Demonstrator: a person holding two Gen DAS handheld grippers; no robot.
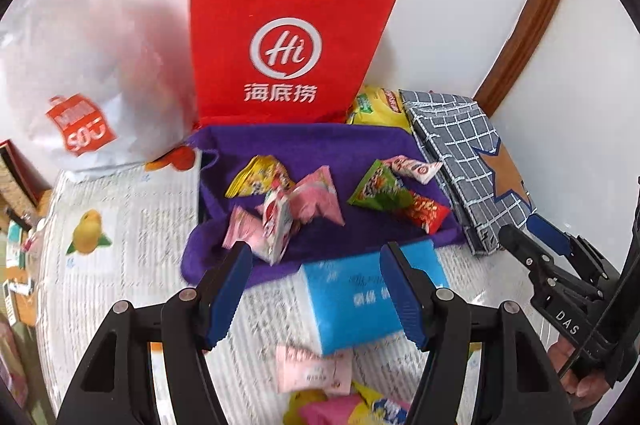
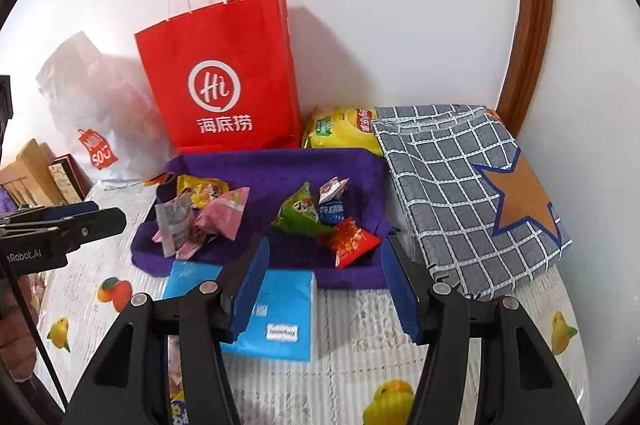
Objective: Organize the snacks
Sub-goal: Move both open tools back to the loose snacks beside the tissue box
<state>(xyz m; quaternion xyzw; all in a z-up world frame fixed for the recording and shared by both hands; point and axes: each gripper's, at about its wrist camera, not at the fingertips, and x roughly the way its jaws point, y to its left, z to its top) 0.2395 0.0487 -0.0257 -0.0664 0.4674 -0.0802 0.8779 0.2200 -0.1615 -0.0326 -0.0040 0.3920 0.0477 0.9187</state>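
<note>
Standing against the white wall, a red paper carrier bag with white rope handles (image 1: 288,37) serves as the landmark, and a shallow purple felt tray (image 1: 304,141) lies flat just in front of its base. Inside that tray sit two loose clusters of snack packets: pink wrapped sweets (image 1: 316,199) with a yellow packet (image 1: 256,175) on the side below the bag's left half, and a green triangular packet (image 1: 376,189) touching a red crinkled packet (image 1: 426,213) on the side below its right half. A light blue tissue pack (image 2: 276,313) rests on the fruit-printed tablecloth (image 2: 360,329), touching the tray's near edge, on the side away from the bag. More sweets, among them a pale pink wrapper (image 1: 312,369), lie nearer still. Right of the bag, a yellow crisp bag (image 2: 340,129) leans by the wall, beside a folded grey checked cloth with a brown star (image 2: 460,185).

Hovering above the tablecloth, the left gripper (image 1: 316,297) has its blue-padded jaws partly apart and holds nothing. Likewise the right gripper (image 2: 324,285) is partly open and empty.
</note>
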